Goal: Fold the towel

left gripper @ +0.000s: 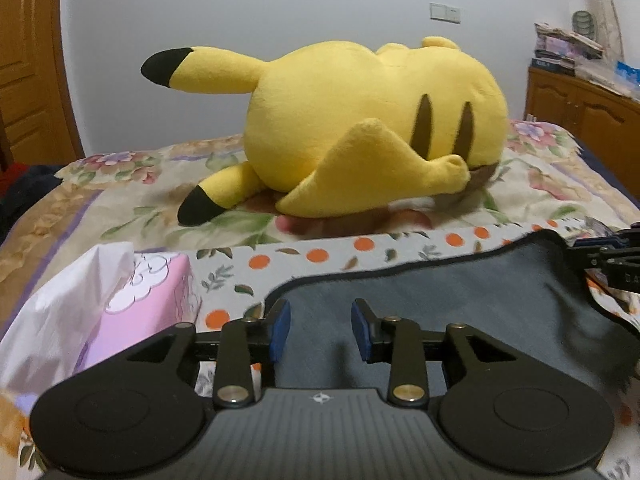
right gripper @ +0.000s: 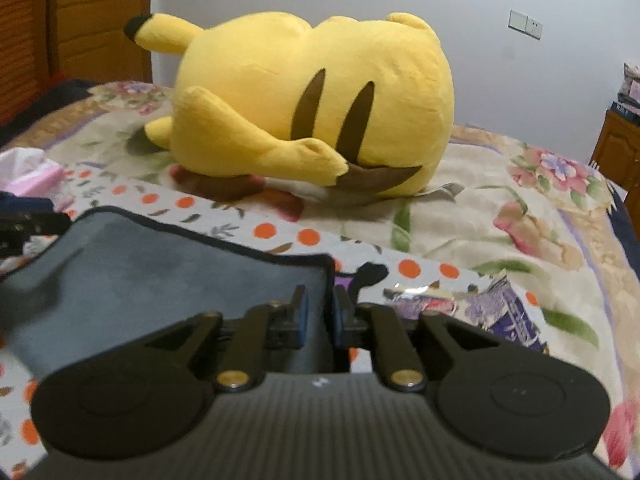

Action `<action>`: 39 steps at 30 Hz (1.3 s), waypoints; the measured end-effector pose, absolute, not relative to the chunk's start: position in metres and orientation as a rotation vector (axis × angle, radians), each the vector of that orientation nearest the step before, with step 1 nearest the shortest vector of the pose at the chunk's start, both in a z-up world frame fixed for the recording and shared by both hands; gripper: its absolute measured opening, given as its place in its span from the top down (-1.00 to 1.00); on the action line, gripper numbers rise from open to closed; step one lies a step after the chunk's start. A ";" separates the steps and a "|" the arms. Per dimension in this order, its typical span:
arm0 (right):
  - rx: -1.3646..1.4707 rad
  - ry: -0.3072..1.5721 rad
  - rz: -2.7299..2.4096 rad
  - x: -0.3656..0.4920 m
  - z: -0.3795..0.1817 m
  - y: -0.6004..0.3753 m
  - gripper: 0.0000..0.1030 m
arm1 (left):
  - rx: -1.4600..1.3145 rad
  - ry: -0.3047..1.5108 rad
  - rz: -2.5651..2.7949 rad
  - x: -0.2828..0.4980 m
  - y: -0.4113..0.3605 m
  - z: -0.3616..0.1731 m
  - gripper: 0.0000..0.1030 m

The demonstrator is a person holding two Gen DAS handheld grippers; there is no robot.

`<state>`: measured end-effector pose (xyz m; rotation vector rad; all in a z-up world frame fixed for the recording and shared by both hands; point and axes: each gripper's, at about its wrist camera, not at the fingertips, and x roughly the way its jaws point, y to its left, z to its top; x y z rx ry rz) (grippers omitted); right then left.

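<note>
Grey towel (left gripper: 460,312), dark-edged, lying on an orange-dotted cloth (left gripper: 320,256) spread over a floral bedspread (left gripper: 132,196); far edge rippled, its right side raised off the cloth.

Left gripper (left gripper: 320,330): held low and level over the towel's near left part, pointing toward the wall; blue-padded fingers (left gripper: 280,330) spread apart, grey fabric visible between them, nothing clamped.

Right gripper (right gripper: 320,316): level, at the towel's right edge near its far corner (right gripper: 326,264); fingers drawn close with the towel's edge running between the pads, gripping it; seen from the left wrist view at far right, meeting the lifted towel corner.

Pikachu plush (left gripper: 360,120): lying on its side beyond the towel, well apart from it, back stripes toward the cameras.

Pink tissue box (left gripper: 148,300): left of the towel, white tissue (left gripper: 68,320) protruding.

Purple foil wrapper (right gripper: 472,308): just right of the right gripper.

Wooden cabinet (left gripper: 588,112): far right, against the wall.
</note>
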<state>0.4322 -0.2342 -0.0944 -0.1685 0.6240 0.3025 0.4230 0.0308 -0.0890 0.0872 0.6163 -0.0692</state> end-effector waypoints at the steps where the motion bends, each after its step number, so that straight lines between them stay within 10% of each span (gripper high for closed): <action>1: -0.163 0.624 0.308 0.427 -0.093 -0.234 0.74 | 0.086 0.619 -0.076 0.417 0.030 -0.088 0.30; 39: -0.056 0.602 0.320 0.251 -0.036 -0.265 0.72 | 0.127 0.639 -0.141 0.240 0.008 -0.030 -0.61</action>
